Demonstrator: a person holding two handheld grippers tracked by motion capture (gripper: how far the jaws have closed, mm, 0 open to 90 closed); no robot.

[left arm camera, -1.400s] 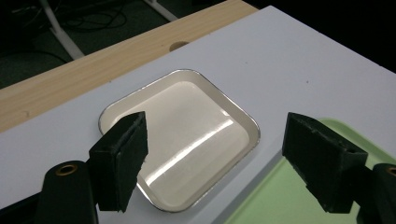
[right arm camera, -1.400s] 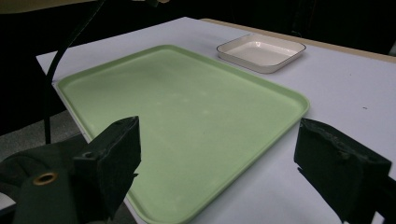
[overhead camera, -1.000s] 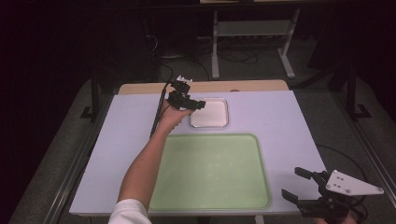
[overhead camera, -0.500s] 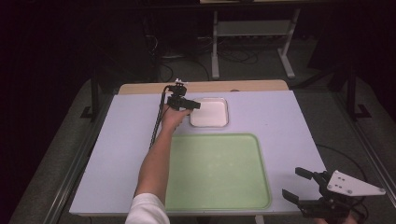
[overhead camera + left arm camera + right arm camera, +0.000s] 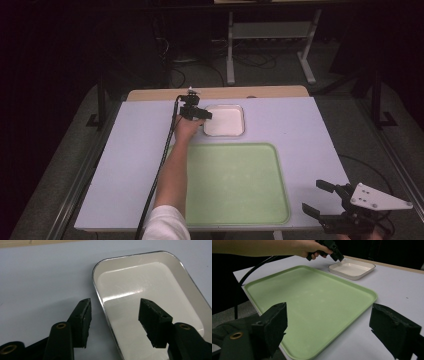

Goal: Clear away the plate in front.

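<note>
At the bench's far edge, my left hand-held gripper straddles the near-left rim of the white dish, one jaw outside on the bench, one over the dish's floor. Its jaws have just been closing, the rim between them, pads not yet pressing. My right hand-held gripper hangs wide open off the near-right corner, beside the green tray.

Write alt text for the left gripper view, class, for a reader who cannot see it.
The left gripper straddles the near-left rim of a shallow white dish: one black jaw is outside over the pale table, the other inside over the dish floor. The jaws have just been closing, but the pads do not yet press the rim. The dish is empty.
</note>
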